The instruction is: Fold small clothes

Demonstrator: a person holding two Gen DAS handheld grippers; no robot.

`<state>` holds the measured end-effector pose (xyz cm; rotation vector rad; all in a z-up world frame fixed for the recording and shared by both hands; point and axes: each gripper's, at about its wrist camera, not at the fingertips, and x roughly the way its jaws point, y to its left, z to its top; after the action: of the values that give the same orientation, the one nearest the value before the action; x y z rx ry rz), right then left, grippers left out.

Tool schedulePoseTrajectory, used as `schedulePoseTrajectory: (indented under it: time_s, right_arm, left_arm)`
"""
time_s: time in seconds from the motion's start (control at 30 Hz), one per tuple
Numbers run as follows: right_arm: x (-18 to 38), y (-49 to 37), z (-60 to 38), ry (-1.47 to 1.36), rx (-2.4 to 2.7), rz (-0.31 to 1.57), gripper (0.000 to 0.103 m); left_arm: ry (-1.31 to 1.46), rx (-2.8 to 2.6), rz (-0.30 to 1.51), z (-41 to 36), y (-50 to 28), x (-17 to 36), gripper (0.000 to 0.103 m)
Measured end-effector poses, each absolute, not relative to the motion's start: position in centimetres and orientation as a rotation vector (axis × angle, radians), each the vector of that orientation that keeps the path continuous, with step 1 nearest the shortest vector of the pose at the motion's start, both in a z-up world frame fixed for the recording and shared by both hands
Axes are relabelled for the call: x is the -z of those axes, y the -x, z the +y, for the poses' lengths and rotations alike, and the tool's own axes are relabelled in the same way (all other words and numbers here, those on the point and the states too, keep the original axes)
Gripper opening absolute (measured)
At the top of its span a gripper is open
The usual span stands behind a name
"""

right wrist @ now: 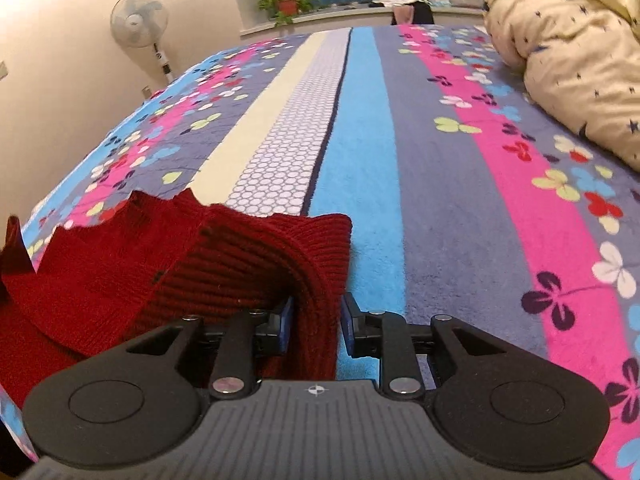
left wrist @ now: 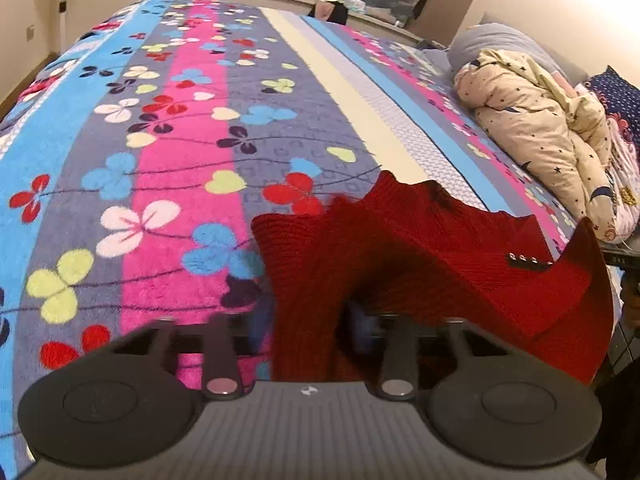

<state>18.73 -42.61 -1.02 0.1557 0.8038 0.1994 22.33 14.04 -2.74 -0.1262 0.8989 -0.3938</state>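
A small dark red knitted sweater [left wrist: 424, 252] hangs lifted above the striped flower-print blanket [left wrist: 168, 152], stretched between my two grippers. My left gripper [left wrist: 308, 320] is shut on one edge of it; its fingertips are hidden under the knit. In the right wrist view the sweater [right wrist: 224, 260] drapes to the left, and my right gripper [right wrist: 316, 320] is shut on its ribbed edge, blue pads on either side of the fabric, above the blanket [right wrist: 360, 152].
A cream star-print duvet [left wrist: 540, 120] is bunched at the right side of the bed, also in the right wrist view [right wrist: 572, 52]. A standing fan [right wrist: 140, 24] is by the left wall. A windowsill with a plant [right wrist: 288, 0] lies beyond the bed.
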Motion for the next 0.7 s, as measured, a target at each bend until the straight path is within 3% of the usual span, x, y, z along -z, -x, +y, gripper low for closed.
schedulePoseTrajectory:
  time_s: [0.03, 0.13, 0.2, 0.27, 0.4, 0.6, 0.7]
  right_arm:
    - [1.1, -18.8, -42.7, -0.172, -0.203, 0.804, 0.026]
    - [1.2, -19.1, -43.2, -0.243, -0.235, 0.811, 0.025]
    - [1.1, -19.2, -43.7, -0.29, -0.253, 0.805, 0.012]
    - [0.9, -19.3, -44.3, -0.336, -0.249, 0.782, 0.011]
    - [0.8, -19.5, -46.2, -0.472, -0.171, 0.752, 0.01]
    - [3.3, -20.5, -46.1, -0.492, -0.038, 0.921, 0.012]
    - [3.2, -20.6, -45.3, -0.448, -0.046, 0.927, 0.018]
  left_arm:
    - [0.123, 0.394, 0.894, 14.1, -22.3, 2.7, 0.016]
    - [0.125, 0.371, 0.877, 14.6, -22.4, 2.5, 0.014]
    - [0.157, 0.344, 0.866, 15.3, -22.6, 2.3, 0.014]
    - [0.189, 0.294, 0.852, 15.9, -22.9, 2.2, 0.014]
    - [0.18, 0.224, 0.895, 15.8, -23.6, 2.8, 0.014]
    - [0.202, 0.207, 0.955, 15.7, -24.0, 3.7, 0.017]
    - [0.224, 0.204, 0.976, 16.0, -24.0, 4.0, 0.023]
